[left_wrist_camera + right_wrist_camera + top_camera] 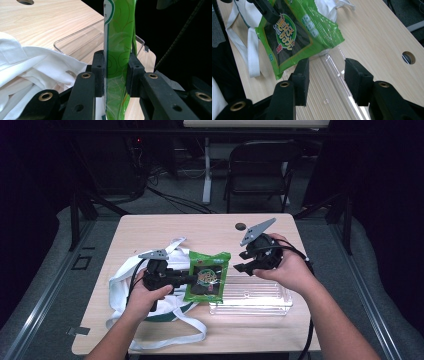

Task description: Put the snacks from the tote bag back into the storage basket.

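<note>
A green snack packet with a dark printed panel hangs over the table's middle, my left gripper shut on its left edge. In the left gripper view both pads clamp the packet, seen edge-on, at the gripper. My right gripper hovers open just right of the packet, above the far end of a clear plastic tray. In the right gripper view the gripper holds nothing. The tray lies below it and the packet sits beyond.
A white cloth bag with long straps lies crumpled on the table's left half, under my left hand. A round hole is in the tabletop near the far edge. A folding chair stands behind the table.
</note>
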Action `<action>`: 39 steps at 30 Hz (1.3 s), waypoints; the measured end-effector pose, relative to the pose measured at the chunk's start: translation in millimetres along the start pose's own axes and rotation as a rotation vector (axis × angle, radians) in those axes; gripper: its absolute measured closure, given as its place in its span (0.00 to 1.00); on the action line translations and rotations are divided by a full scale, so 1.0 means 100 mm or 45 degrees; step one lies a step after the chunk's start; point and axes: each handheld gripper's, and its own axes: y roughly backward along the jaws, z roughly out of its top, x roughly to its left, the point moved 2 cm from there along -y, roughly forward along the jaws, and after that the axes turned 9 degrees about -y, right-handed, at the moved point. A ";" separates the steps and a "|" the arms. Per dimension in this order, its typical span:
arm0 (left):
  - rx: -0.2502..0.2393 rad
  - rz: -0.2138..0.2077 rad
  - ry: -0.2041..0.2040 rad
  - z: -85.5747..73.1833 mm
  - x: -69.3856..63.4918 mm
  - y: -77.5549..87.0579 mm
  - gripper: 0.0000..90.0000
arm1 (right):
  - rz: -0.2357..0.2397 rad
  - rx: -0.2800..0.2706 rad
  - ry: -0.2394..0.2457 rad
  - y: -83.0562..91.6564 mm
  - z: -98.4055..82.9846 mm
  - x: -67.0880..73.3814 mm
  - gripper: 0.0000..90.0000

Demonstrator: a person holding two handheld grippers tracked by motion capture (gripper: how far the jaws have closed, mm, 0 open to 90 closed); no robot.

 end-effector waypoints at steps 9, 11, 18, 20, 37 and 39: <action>0.022 -0.019 -0.007 -0.01 -0.03 -0.06 0.82 | -0.018 -0.010 0.052 -0.04 0.15 0.08 0.56; 0.022 -0.020 -0.009 -0.02 -0.04 -0.07 0.82 | -0.009 -0.005 0.058 -0.05 0.18 0.10 0.56; 0.038 -0.036 -0.012 -0.03 -0.06 -0.11 0.82 | 0.006 0.009 0.082 -0.09 0.24 0.16 0.54; 0.042 -0.034 -0.013 -0.03 -0.06 -0.12 0.82 | 0.011 0.009 0.089 -0.11 0.25 0.18 0.54; 0.058 -0.061 -0.039 -0.03 -0.12 -0.17 0.82 | 0.083 0.095 0.134 -0.33 0.30 0.28 0.55; 0.061 -0.065 -0.044 -0.04 -0.12 -0.18 0.82 | 0.089 0.107 0.136 -0.36 0.30 0.30 0.57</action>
